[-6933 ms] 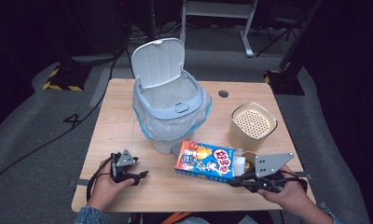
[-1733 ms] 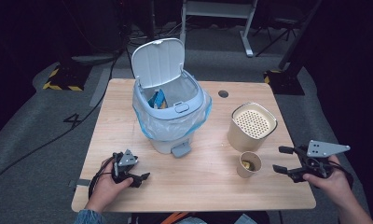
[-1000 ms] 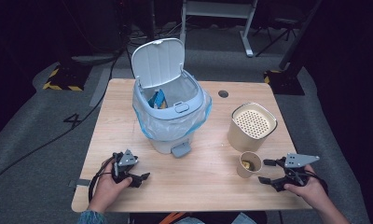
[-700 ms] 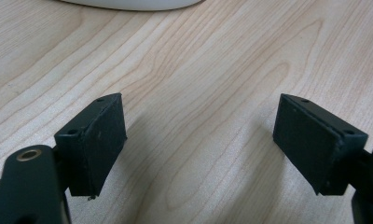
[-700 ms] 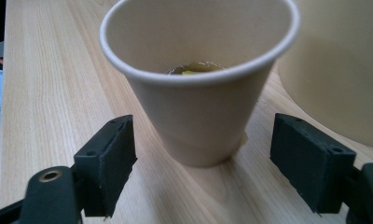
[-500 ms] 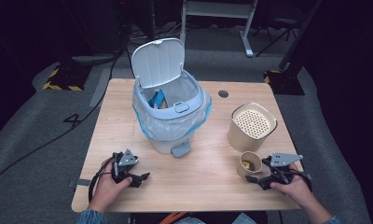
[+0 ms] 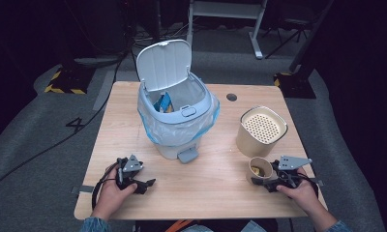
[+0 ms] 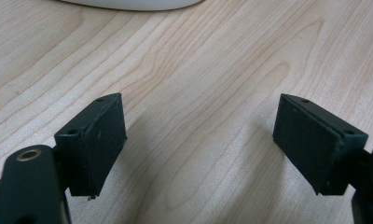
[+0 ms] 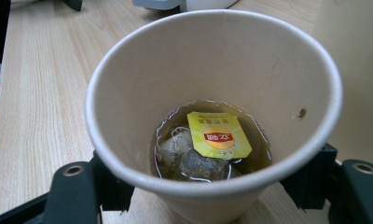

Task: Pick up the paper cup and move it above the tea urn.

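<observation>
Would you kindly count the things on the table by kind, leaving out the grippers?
Pedal bin with its lid up: 1
Paper cup with a tea bag in it: 1
Beige canister with a perforated top: 1
Snack packet inside the bin: 1
Total: 4 things, or 5 if the tea bag is counted apart.

Lab or studio, dark room, floor cables (image 7: 61, 140), hazard tape (image 7: 63, 89), metal stand (image 7: 225, 14)
</observation>
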A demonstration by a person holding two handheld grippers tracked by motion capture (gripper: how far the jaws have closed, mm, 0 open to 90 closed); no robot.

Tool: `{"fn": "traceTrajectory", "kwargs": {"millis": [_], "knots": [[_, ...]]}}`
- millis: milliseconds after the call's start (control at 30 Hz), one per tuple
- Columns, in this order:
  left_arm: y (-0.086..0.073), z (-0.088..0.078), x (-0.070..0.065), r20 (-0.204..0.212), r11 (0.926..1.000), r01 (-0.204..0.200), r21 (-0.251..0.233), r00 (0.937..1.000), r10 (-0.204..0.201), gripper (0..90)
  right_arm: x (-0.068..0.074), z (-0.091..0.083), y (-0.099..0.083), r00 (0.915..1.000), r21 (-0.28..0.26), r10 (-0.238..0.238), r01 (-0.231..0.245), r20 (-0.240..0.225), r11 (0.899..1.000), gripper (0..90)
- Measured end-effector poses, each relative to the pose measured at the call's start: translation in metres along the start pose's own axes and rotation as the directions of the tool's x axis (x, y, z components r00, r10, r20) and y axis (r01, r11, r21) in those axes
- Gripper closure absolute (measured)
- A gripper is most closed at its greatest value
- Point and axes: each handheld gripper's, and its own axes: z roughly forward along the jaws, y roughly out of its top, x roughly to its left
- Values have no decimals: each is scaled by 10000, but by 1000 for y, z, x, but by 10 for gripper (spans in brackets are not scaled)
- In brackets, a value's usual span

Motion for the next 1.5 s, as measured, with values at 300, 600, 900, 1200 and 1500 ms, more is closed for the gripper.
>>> {"fn": "traceTrajectory", "kwargs": {"millis": [300, 600, 900, 1200, 1500], "knots": [[0, 0, 0, 4, 10000, -2, -6, 10000, 2, 173, -2, -18, 11, 9997, -171, 247, -246, 91, 9996, 315], [0, 0, 0, 24, 10000, 47, -4, 10000, -47, 172, -6, -44, 26, 9991, -254, 250, -242, 331, 9994, 316], [1, 1, 1, 4, 10000, -64, 37, 10000, 64, 171, -15, -70, 40, 9986, -169, 192, -184, 486, 9997, 319], [1, 1, 2, 33, 10000, -71, 27, 10000, 71, 170, -28, -96, 59, 9964, -214, 92, -74, 843, 9997, 325], [1, 1, 2, 27, 10000, -73, 34, 10000, 72, 170, -49, -114, 76, 9936, -467, 63, -10, 1127, 9989, 324]]}}
